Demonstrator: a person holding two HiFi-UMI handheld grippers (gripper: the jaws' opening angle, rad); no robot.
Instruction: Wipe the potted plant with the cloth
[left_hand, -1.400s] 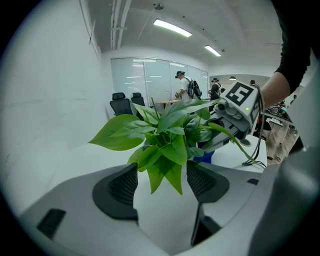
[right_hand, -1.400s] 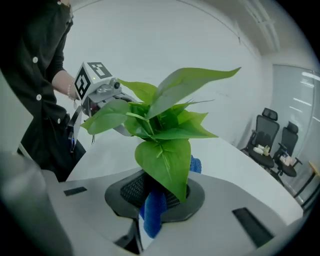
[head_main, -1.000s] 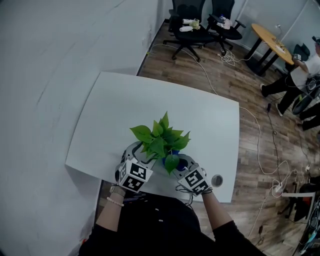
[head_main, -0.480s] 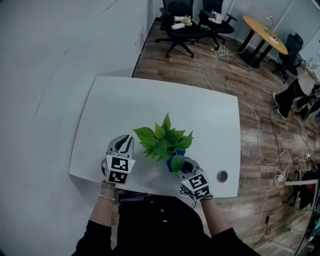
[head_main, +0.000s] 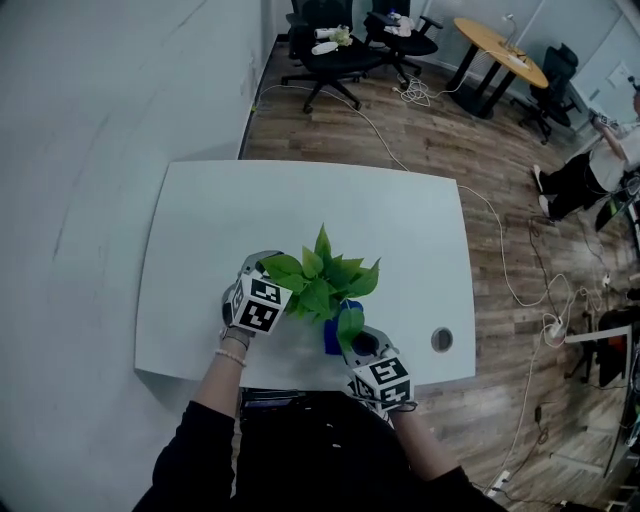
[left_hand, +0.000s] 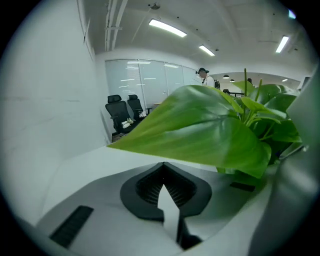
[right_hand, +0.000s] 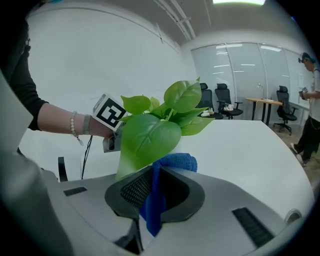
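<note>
Two grippers crowd the potted plant (head_main: 322, 280) in the head view, with a white table (head_main: 200, 220) under it. The left gripper (head_main: 268, 266) is up against the plant's left-hand leaves. The right gripper (head_main: 347, 337) is tucked in low on the plant's near side, with the blue cloth (head_main: 331, 338) right at the plant's base.

Left gripper view: the jaws are pressed together, they've just been closing, and nothing shows between the pads. One big outer leaf (left_hand: 200, 135) of the plant hangs right over the tips. Whether its edge is nipped, I honestly can't tell.

Right gripper view: the jaws are clamped on the cloth. A strip runs down between them and the rest bunches out front, just under a low leaf (right_hand: 147, 137) on this side of the plant, and it looks like it's touching.

Progress-wise, I'd guess the wiping is early or midway. The cloth's in hand and at one leaf, the left side looks set to steady things, and the upper and far-side leaves look like work left to do. No leaf reads as obviously cleaned.
</note>
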